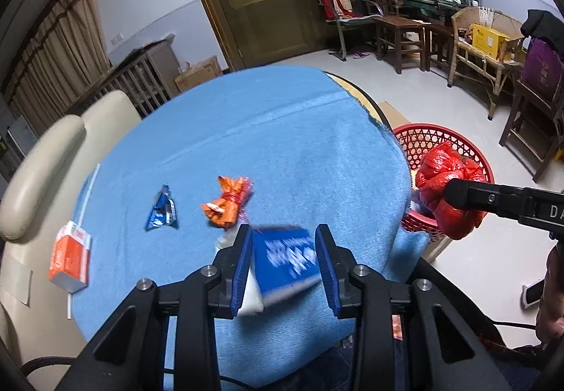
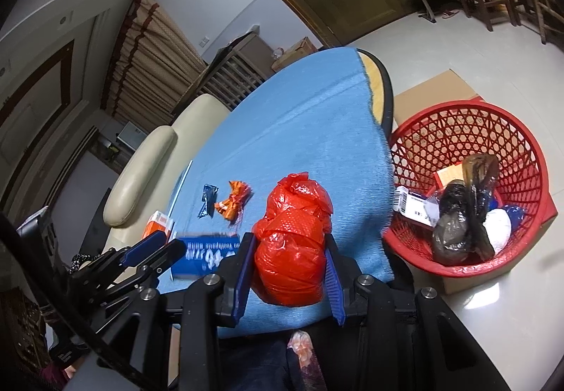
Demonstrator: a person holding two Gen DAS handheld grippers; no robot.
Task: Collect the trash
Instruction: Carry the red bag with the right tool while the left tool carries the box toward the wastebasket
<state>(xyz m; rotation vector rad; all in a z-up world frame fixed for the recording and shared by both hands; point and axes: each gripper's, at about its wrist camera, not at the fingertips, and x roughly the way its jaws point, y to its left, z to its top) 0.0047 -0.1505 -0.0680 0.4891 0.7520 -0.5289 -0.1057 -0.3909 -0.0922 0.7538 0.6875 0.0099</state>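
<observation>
in the left wrist view, a blue and white carton (image 1: 283,262) is gripped between the blue pads of the left gripper (image 1: 284,266), above the near edge of the blue cloth (image 1: 282,144). its long axis is tilted, its blurred printed face turned up and toward the red basket (image 1: 423,141). farther from the basket, an orange wrapper (image 1: 229,202), a small blue wrapper (image 1: 162,209) and an orange and white box (image 1: 70,257) are seen lying on the cloth. a red plastic bag (image 1: 444,186) is seen clamped beside the basket.

in the right wrist view, the red plastic bag (image 2: 292,246) is held upright in the right gripper (image 2: 292,267), its long axis pointing away along the fingers, over the cloth's edge just beside the red basket (image 2: 539,179). a dark knotted bag (image 2: 461,215) and a white bundle (image 2: 498,225) are seen inside the basket.
</observation>
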